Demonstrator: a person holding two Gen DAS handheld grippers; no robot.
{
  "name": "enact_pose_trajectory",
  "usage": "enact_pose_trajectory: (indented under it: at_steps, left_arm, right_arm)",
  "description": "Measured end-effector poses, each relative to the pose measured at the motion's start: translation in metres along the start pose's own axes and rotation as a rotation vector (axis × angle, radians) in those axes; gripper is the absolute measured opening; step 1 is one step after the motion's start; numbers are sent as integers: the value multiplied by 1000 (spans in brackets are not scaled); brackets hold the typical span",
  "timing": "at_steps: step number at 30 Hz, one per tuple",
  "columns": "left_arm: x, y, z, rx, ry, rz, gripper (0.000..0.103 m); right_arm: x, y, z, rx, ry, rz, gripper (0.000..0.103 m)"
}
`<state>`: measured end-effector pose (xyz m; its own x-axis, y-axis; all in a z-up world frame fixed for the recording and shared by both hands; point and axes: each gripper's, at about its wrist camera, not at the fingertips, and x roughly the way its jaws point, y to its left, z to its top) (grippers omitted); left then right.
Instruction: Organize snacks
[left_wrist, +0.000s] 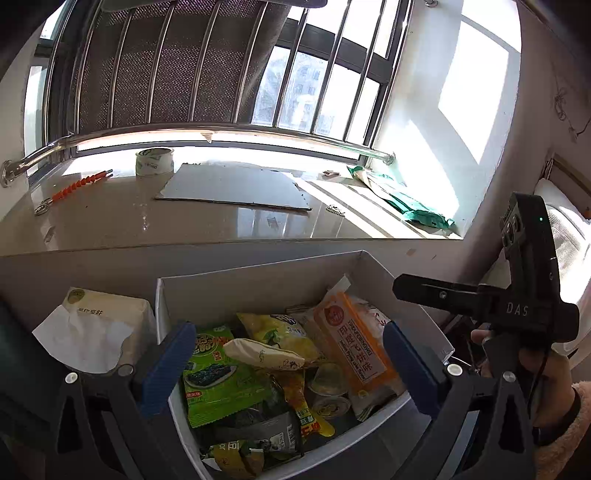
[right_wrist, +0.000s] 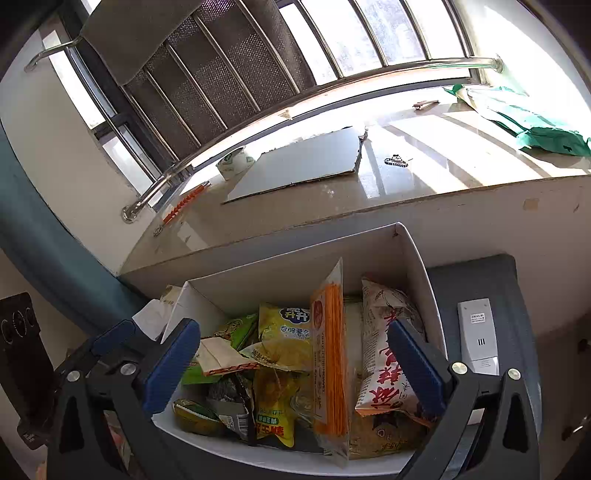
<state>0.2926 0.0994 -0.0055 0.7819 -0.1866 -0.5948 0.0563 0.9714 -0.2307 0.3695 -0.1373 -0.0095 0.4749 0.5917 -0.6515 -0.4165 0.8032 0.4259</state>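
A white open box (left_wrist: 258, 264) holds several snack packs. In the left wrist view I see a green seaweed pack (left_wrist: 218, 376), a yellow bag (left_wrist: 284, 332) and an orange pack (left_wrist: 354, 343). My left gripper (left_wrist: 291, 365) hangs over them, open wide, with nothing between its blue pads. In the right wrist view, the same box (right_wrist: 417, 266) shows the orange pack (right_wrist: 330, 350) standing on edge beside a red-and-white bag (right_wrist: 388, 350) and the yellow bag (right_wrist: 284, 332). My right gripper (right_wrist: 295, 369) is also open above the box, holding nothing.
A tissue pack (left_wrist: 99, 325) sits left of the box. Behind it, a stone sill carries a tape roll (left_wrist: 154, 161), a cardboard sheet (left_wrist: 236, 188) and a green bag (left_wrist: 406, 199). A white remote (right_wrist: 478, 336) lies right of the box. A hand (left_wrist: 554, 376) holds the right tool.
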Motion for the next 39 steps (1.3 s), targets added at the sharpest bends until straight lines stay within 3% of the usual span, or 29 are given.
enact_pose_trajectory:
  at_steps: [6, 12, 14, 18, 20, 27, 31, 35, 39]
  left_arm:
    - [-27, -6, -10, 52, -60, 38, 103]
    - [-88, -43, -32, 140, -243, 288, 103]
    - [-106, -53, -45, 140, -270, 329, 103]
    - [-131, -63, -74, 106, -212, 232, 103]
    - [-146, -68, -89, 83, -195, 245, 103]
    - [-204, -80, -144, -46, -194, 200, 103]
    - [-234, -96, -174, -7, -242, 302, 103]
    - [-240, -101, -184, -47, -223, 209, 103]
    - [-234, -111, -185, -32, -200, 212, 103]
  right_arm:
    - [-28, 19, -11, -129, -117, -57, 103]
    - [-84, 65, -45, -374, -314, -213, 103]
    - [-102, 76, -63, -426, -362, -224, 103]
    - [-135, 88, -99, -444, -359, -198, 103]
    - [-154, 90, -119, -443, -378, -174, 103]
    - [-197, 68, -176, -311, -246, -70, 103]
    - [-217, 59, -214, -287, -263, -116, 103]
    - [-224, 57, -228, -277, -236, -88, 103]
    - [-223, 58, -231, -256, -229, -62, 103]
